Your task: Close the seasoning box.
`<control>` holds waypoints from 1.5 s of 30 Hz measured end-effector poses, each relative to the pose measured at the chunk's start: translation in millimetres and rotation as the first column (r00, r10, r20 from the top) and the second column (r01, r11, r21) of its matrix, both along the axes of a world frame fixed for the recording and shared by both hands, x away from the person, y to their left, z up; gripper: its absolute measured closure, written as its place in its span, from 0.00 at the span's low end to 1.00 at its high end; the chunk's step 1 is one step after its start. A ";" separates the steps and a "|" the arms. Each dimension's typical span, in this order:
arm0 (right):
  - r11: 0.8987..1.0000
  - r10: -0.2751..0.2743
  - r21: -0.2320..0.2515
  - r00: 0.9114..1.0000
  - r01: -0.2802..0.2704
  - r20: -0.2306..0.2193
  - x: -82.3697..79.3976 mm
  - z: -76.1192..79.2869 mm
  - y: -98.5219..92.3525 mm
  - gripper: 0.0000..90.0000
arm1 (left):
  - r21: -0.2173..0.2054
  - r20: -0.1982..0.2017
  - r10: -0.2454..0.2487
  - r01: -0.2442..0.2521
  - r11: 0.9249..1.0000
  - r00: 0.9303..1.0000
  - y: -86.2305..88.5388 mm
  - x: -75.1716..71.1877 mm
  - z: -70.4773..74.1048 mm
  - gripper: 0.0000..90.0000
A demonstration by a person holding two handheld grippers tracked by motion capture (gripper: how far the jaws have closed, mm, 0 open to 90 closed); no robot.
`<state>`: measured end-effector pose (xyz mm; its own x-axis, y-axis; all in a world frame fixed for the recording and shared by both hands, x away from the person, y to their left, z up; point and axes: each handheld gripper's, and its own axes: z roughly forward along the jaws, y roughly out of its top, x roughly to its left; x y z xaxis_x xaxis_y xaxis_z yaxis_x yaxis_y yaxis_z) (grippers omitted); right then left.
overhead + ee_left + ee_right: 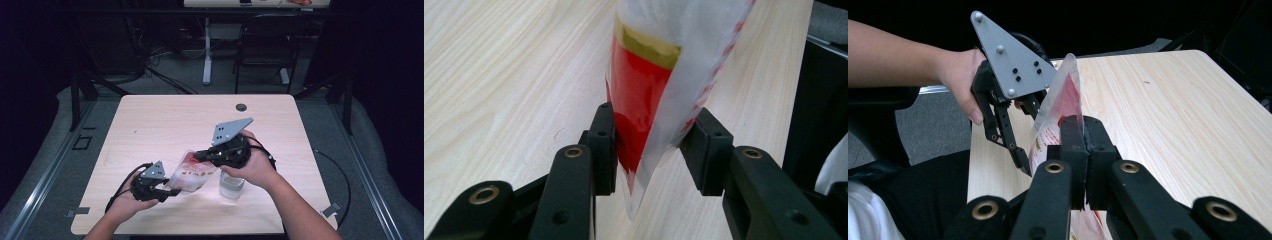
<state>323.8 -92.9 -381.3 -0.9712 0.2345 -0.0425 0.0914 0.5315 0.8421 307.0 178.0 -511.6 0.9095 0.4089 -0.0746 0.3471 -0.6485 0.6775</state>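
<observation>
A clear plastic bag with red print and red contents hangs tilted above the table, between my two grippers. My left gripper holds its lower end: in the left gripper view the bag bulges between the two pads, and both press on its sides around the left gripper's midpoint. My right gripper pinches the bag's upper edge; in the right gripper view its jaws stand together with the bag's film between them. The left gripper's grey plate shows beyond the bag.
A clear cup stands on the wooden table just below my right hand. A cable hole lies near the far edge. Beyond the table are a chair and a desk leg.
</observation>
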 end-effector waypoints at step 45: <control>0.991 -0.044 0.127 0.998 0.049 -0.046 -2.5 -26.7 -34.6 1.00 | 0.217 -0.031 -0.067 0.072 0.974 0.997 3.1 8.2 44.0 0.71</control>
<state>321.3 -127.5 -408.0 -0.9594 0.2802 0.0325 0.1513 0.4140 0.8976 315.2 181.2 -467.5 0.9354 0.3535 -0.0126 0.3101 -0.8024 0.5098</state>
